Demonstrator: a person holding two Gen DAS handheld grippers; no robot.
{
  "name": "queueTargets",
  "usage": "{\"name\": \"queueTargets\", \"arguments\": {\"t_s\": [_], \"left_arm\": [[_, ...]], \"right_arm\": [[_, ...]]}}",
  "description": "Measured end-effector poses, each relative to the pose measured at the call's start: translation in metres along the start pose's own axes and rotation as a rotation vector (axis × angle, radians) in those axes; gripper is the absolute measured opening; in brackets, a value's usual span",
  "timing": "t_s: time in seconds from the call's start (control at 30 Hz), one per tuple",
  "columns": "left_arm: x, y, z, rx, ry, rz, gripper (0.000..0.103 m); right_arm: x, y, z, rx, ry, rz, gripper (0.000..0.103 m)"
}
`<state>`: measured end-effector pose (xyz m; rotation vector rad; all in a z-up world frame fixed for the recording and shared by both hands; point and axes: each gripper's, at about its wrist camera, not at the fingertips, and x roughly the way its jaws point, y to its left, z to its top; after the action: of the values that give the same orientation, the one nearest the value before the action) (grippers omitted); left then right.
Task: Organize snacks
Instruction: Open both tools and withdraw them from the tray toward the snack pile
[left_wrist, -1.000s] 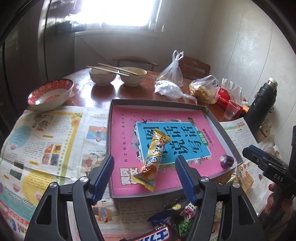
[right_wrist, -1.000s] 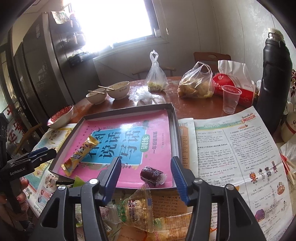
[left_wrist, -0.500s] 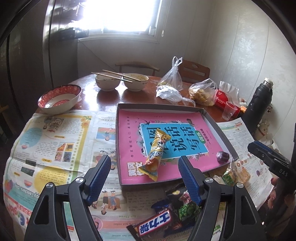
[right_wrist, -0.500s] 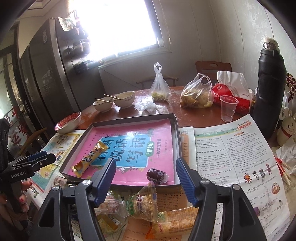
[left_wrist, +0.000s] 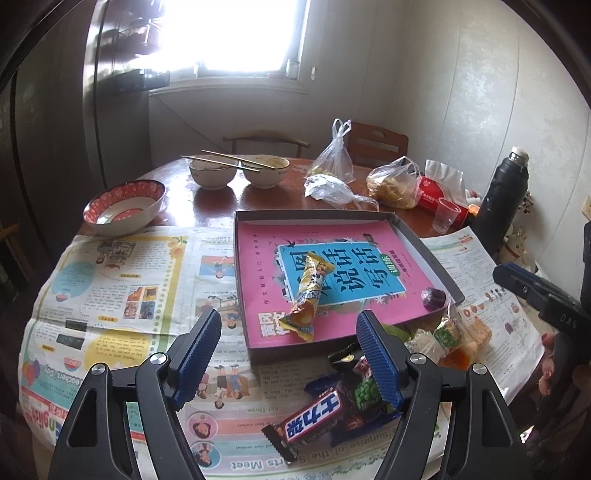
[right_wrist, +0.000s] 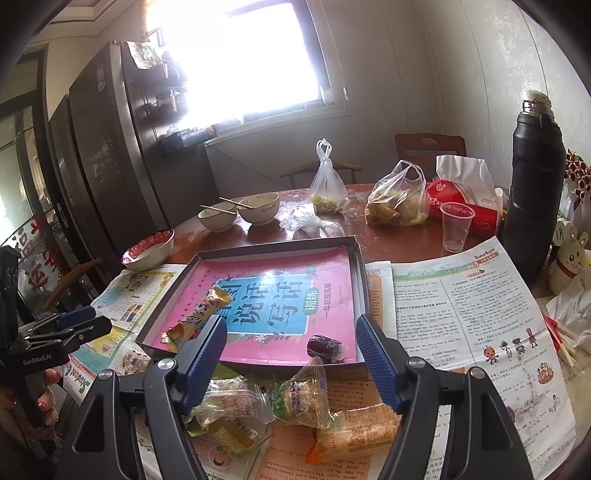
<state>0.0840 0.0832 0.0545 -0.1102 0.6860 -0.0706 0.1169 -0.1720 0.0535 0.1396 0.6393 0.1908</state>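
- While raised above the near edge of the tabletop (left_wrist: 218, 201), seen from the left wrist: left claw (left_wrist: 289, 354) spread wide, nothing between its blue pads, nothing touched.
- Beyond the pads, a shallow grey tray (left_wrist: 424, 247) lined with a pink and blue booklet (left_wrist: 332, 273), resting on spread newspaper (left_wrist: 110, 295).
- Inside the tray, a long yellow snack stick (left_wrist: 308, 295) lying lengthwise near the middle, and a small purple wrapped sweet (left_wrist: 433, 298) at the right front corner.
- Just outside the tray's near edge, a loose heap of snacks: a brown chocolate bar (left_wrist: 312, 419) with white lettering, a dark packet of green peas (left_wrist: 365, 393), clear packets further right.
- At far right, the right claw (left_wrist: 532, 291), dark with a blue tip, above the paper.
- Further back, a red-rimmed bowl (left_wrist: 123, 206), two pale bowls with chopsticks, tied plastic bags, a clear cup (left_wrist: 446, 215), a black flask (left_wrist: 504, 195).

- From the right wrist: right claw (right_wrist: 291, 354) parted and widening, empty, held over the tray's near edge.
- Purple sweet (right_wrist: 325, 346) inside the tray at the near right corner, yellow stick (right_wrist: 199, 317) at the left.
- On the paper below the pads, a clear packet with a green label (right_wrist: 306, 397), an orange-tinted wafer pack (right_wrist: 358, 430), a yellowish packet (right_wrist: 229, 432).
- At far left, the left claw (right_wrist: 74, 325), gripped by a hand with red nails.
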Motion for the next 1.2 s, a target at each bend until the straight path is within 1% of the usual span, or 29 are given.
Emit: {"name": "queueTargets", "arguments": {"t_s": [0.17,0.3,0.7,0.83,1.0,1.2], "left_arm": [[-0.007,-0.001,-0.003,0.010,-0.005,-0.004,0.077],[-0.010,-0.001,-0.006,0.008,0.002,-0.035,0.077],[-0.029,-0.006,-0.013,0.055,-0.014,-0.033,0.077],[-0.032,-0.002,-0.016,0.039,-0.010,-0.032,0.077],[-0.036,0.004,-0.021,0.025,-0.011,-0.033,0.077],[-0.037,0.004,-0.028,0.011,-0.004,-0.031,0.080]], "right_arm": [[-0.007,0.002,-0.001,0.000,-0.008,0.007,0.074],[-0.013,0.004,-0.002,-0.005,-0.014,0.011,0.077],[-0.034,0.007,-0.012,-0.004,-0.020,0.026,0.079],[-0.040,0.010,-0.013,-0.008,-0.025,0.032,0.080],[-0.046,0.014,-0.014,-0.009,-0.032,0.035,0.083],[-0.053,0.015,-0.019,-0.003,-0.027,0.043,0.084]]}}
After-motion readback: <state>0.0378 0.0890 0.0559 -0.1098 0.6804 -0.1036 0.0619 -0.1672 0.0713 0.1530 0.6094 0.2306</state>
